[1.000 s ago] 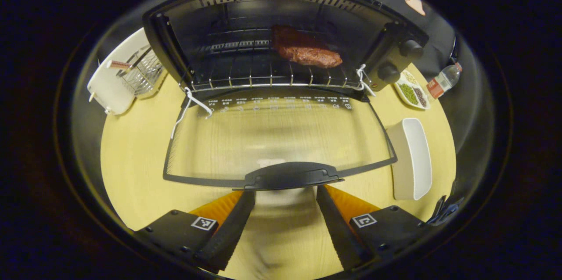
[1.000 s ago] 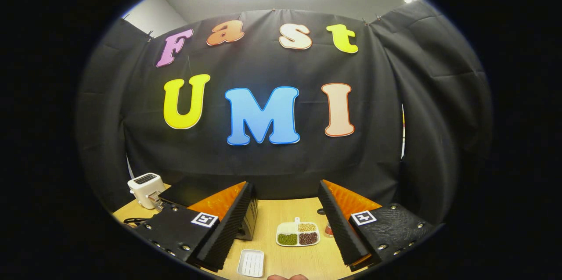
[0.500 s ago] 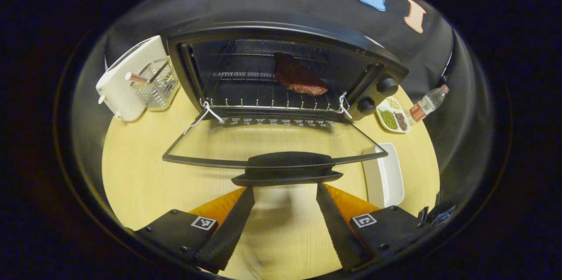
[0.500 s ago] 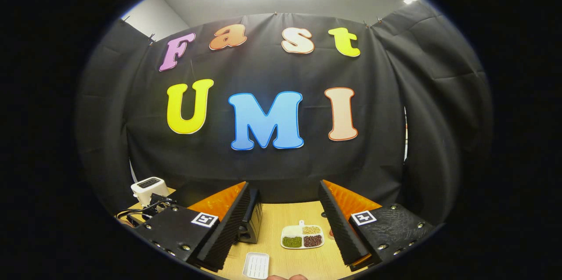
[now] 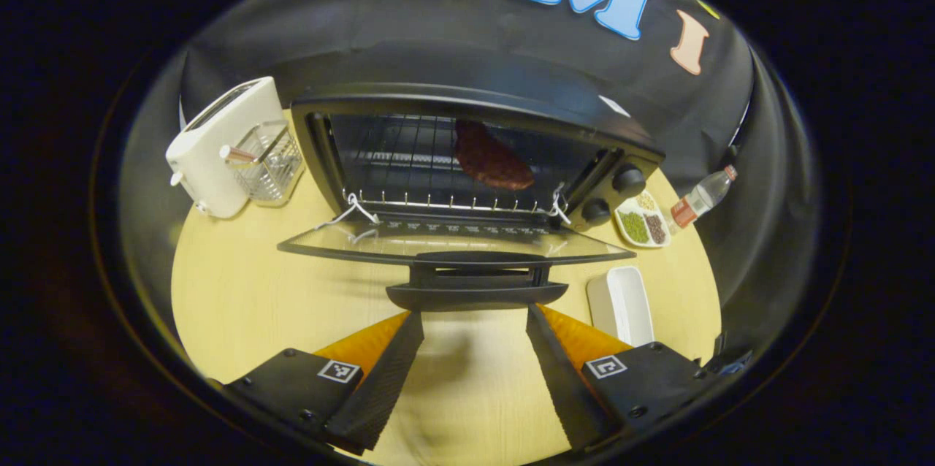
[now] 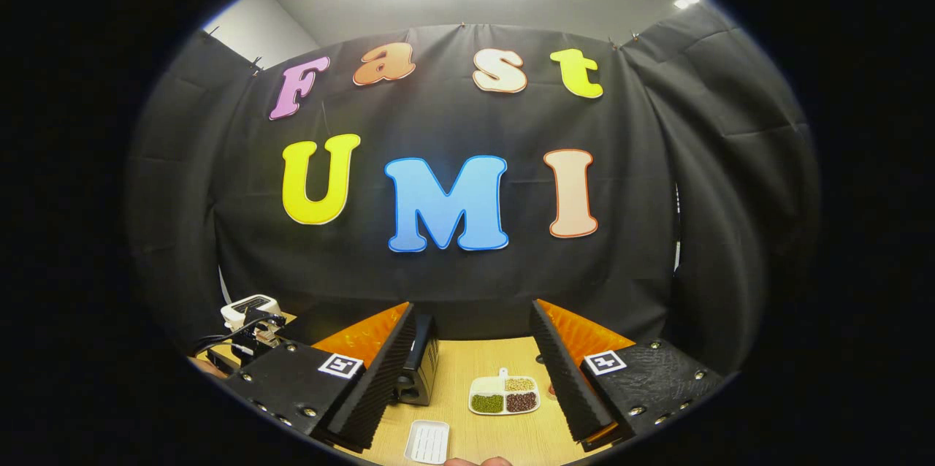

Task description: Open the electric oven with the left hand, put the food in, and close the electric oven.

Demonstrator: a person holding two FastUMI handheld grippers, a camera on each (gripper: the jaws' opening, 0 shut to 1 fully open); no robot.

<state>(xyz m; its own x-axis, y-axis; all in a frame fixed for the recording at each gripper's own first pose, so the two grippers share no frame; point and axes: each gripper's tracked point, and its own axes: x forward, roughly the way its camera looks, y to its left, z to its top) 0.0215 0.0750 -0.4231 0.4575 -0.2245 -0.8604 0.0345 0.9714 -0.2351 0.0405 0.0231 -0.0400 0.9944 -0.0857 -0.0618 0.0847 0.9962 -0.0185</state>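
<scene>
Rising since a second ago, the electric oven [image 5: 467, 159] door [image 5: 453, 243] is now lying almost level, edge-on. Inside, the food [image 5: 493, 158] is resting on the rack. Just below the handle [image 5: 476, 295], the left gripper [image 5: 473, 320] is gaping wide, holding nothing. The right gripper [image 6: 473, 320] is hovering wide open, well above the table [image 6: 504, 429].
</scene>
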